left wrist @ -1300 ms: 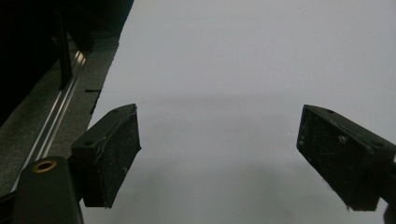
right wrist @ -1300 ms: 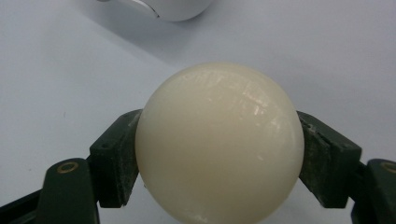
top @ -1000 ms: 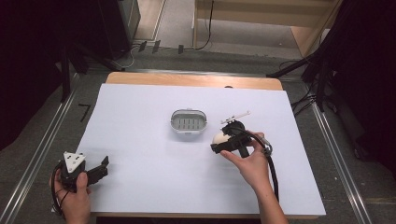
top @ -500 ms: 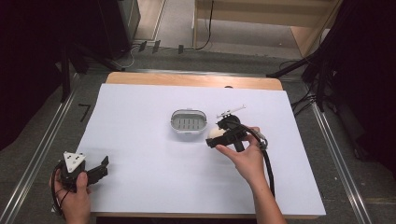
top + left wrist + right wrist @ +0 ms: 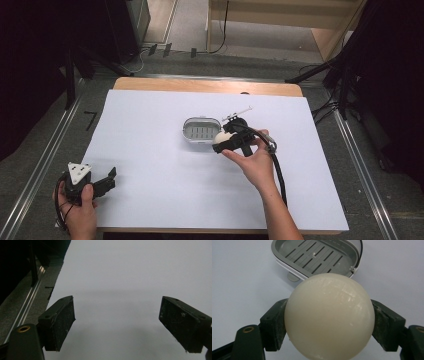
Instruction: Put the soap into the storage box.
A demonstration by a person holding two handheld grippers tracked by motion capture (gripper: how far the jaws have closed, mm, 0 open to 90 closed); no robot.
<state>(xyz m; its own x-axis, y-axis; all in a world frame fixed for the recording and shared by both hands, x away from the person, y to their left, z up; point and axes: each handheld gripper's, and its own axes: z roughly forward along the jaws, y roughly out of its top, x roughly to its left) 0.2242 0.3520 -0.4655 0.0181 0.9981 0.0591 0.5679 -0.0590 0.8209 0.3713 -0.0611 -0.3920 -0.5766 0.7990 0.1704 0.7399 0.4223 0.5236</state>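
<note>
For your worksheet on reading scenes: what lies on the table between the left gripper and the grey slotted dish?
Nothing: in the high view, only bare white sheet stretches from the open left gripper to the grey slotted dish.

The cream soap (image 5: 329, 317) hides the grey dish's (image 5: 287, 260) near rim and runs past the bottom edge.

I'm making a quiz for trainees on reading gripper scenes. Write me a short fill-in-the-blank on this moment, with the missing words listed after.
1. The right gripper is shut on a cream-white ____.
2. The grey soap dish has a slotted floor and holds ____.
3. The jaws of the left gripper stand ____, with only the white table cover beneath them.
4. In the high view, the left gripper sits near the table's ____ left corner.

Missing words: ball; nothing; open; front
</note>
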